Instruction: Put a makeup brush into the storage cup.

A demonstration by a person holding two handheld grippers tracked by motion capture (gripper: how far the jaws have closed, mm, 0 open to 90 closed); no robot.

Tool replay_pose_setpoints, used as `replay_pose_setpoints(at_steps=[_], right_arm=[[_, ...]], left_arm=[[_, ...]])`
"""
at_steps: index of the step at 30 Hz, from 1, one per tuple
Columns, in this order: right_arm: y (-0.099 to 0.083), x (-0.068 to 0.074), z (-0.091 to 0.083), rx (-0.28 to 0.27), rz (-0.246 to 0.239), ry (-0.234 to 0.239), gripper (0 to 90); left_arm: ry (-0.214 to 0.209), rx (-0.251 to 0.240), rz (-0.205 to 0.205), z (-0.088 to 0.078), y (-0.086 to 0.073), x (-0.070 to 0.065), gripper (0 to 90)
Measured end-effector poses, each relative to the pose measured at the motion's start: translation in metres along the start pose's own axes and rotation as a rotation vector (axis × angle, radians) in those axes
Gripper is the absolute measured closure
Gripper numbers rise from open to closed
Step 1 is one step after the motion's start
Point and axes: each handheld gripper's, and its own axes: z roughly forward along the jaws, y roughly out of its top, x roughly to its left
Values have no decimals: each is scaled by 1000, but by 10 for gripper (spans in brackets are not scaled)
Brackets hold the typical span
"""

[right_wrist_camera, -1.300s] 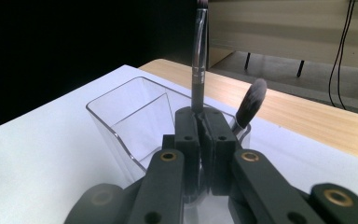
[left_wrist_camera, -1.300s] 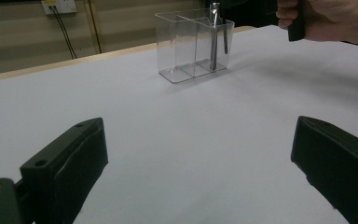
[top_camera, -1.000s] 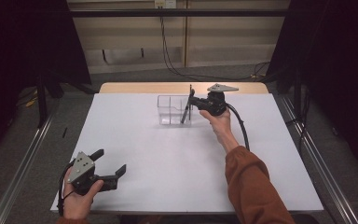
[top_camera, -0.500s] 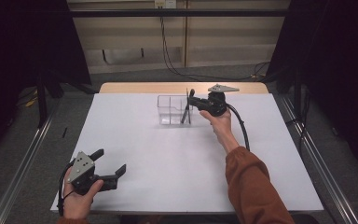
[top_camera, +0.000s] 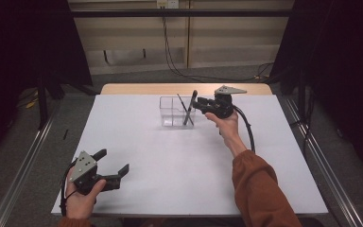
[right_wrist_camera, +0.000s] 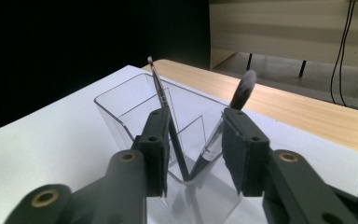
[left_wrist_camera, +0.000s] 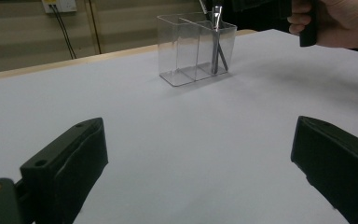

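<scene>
Stood at the far middle of the white table (top_camera: pixel 170 175) — a clear divided holder (top_camera: pixel 170 113), one only, with three compartments as far as could be told from the left gripper view. Held two makeup brushes, both in the right-end compartment, feet together at the bottom and heads leaning apart in a V: a thin brush (right_wrist_camera: pixel 161 93) tilted left and a fuller, soft-tipped brush (right_wrist_camera: pixel 244 88) tilted right.

Hovered at that compartment's right side, the right gripper (top_camera: pixel 194 101), with its jaws parted to a narrow gap and closed on nothing. Seen along the jaws in the right gripper view, the right gripper (right_wrist_camera: pixel 195 140) framed both stems; the thin one crossed in front of the left jaw's edge, but could not be told whether it touched.

Rested well apart at the near left corner, the left gripper (top_camera: pixel 113 159), jaws spread wide and empty over bare table.

Judged as the step at the holder itself — brushes seated, jaws loose around them. Called next for either a straight pull back to the right without snagging a stem, or a careful squeeze on just one brush. Risked tipping the light holder, or catching both stems at once.

Counted: two brushes, one holder, two grippers.
</scene>
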Motion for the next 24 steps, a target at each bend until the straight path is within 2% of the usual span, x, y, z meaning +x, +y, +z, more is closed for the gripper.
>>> replay_pose_setpoints(at_steps=[2,4,9,15,17,19,21,24], right_arm=[[-1,-2,-3,-2,3,-3,528],[-2,-4,-5,10,-3,-5,506],[-3,-5,-7,21,-11,-12,365],[-4,-5,-11,21,-13,-9,249],[-5,-5,-13,14,-7,-19,146],[-8,-6,-16,26,14,-34,91],[-9,-6,-18,32,13,-34,24],[-8,-5,-23,18,18,-45,14]], left_arm=[[0,0,-2,0,0,0,35],[2,1,-3,1,0,0,35],[6,8,-5,0,-1,1,35],[11,7,1,-3,-2,1,35],[10,3,0,-4,-2,0,35],[13,2,1,-4,-3,0,35],[13,4,0,-4,-3,0,35],[8,-4,-3,-3,-3,1,35]])
